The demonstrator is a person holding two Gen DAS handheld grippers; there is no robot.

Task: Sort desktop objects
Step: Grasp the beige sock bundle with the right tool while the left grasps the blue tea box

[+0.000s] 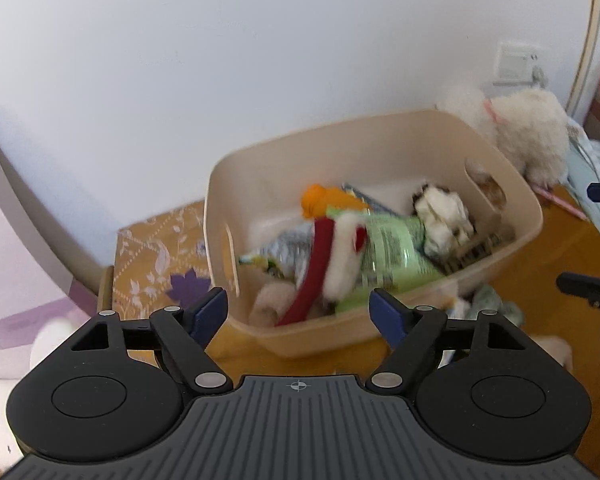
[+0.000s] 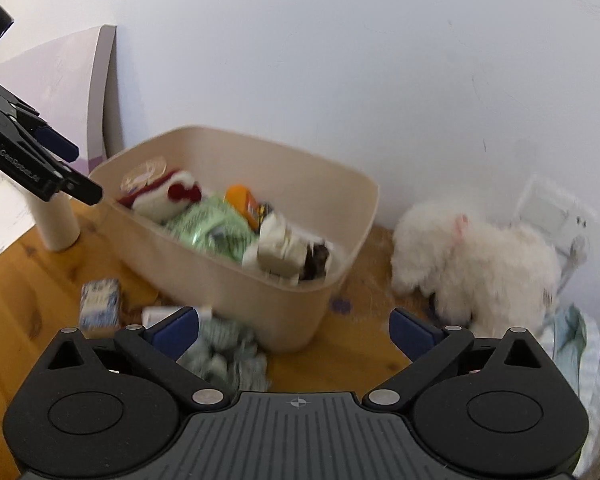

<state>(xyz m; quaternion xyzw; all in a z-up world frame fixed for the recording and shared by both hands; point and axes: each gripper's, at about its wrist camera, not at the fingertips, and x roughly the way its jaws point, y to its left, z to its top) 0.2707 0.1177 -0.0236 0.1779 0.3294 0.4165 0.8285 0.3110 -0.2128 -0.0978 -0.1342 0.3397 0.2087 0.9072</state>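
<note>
A beige plastic bin point(image 1: 512, 216) stands on the wooden desk against the white wall; it also shows in the right wrist view point(image 2: 236, 276). It holds a red and white plush item point(image 1: 332, 256), a green packet point(image 1: 396, 248), an orange item point(image 1: 320, 200) and a white crumpled item point(image 1: 444, 216). My left gripper point(image 1: 298, 316) is open and empty, just in front of the bin's near wall. My right gripper point(image 2: 296, 330) is open and empty, near the bin's near corner, above a grey-green cloth point(image 2: 224, 354).
A white fluffy plush dog point(image 2: 476, 256) sits right of the bin by the wall. A small blue and white box point(image 2: 100, 304) and a white cylinder point(image 2: 58, 220) are on the desk left of the bin. A patterned yellow box point(image 1: 156, 252) lies left of it.
</note>
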